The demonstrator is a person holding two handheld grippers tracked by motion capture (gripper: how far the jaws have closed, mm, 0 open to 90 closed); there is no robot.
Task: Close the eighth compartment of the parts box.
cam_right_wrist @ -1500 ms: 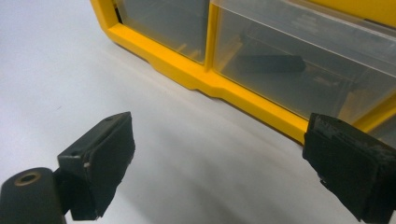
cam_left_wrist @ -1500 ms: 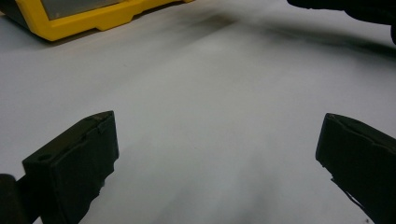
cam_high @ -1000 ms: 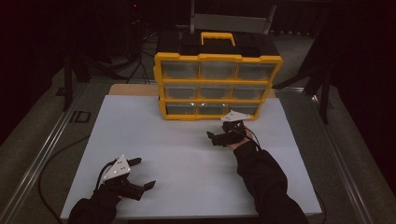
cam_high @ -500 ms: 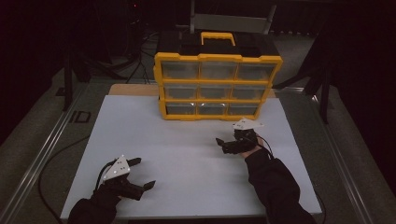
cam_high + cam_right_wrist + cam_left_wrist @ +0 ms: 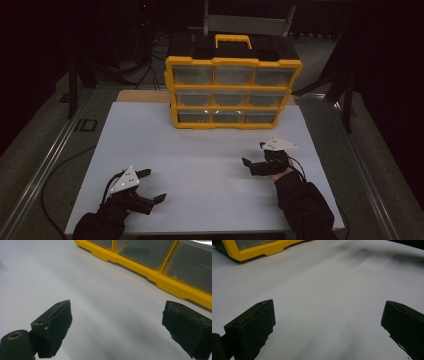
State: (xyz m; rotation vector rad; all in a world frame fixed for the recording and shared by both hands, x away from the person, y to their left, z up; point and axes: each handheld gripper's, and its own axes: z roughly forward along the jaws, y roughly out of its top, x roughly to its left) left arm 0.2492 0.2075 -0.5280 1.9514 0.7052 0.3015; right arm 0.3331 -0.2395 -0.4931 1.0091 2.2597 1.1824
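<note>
Here, a yellow drawer cabinet [image 5: 232,92] is seen standing upright at the far side of a white table [image 5: 200,155], its black top and yellow handle turned upward and its three rows of clear drawers facing the person. All the drawers are seen pushed in. The right gripper [image 5: 253,155] is held over the table in front of the cabinet's right end, near it but apart from it, with its jaws spread wide and nothing between them. In the right gripper view, the same gripper [image 5: 117,322] is pointed at the cabinet's yellow base [image 5: 150,275], and a dark object [image 5: 136,250] can be made out behind the clear front of a bottom drawer; what it is cannot be told. The left gripper [image 5: 152,186] is held low over the near left part of the table, well apart from the cabinet, its jaws likewise spread and empty. In the left gripper view, bare white table [image 5: 332,290] is seen between the jaws of that gripper [image 5: 328,320], and a corner of the cabinet [image 5: 262,247] is caught at the upper left.
</note>
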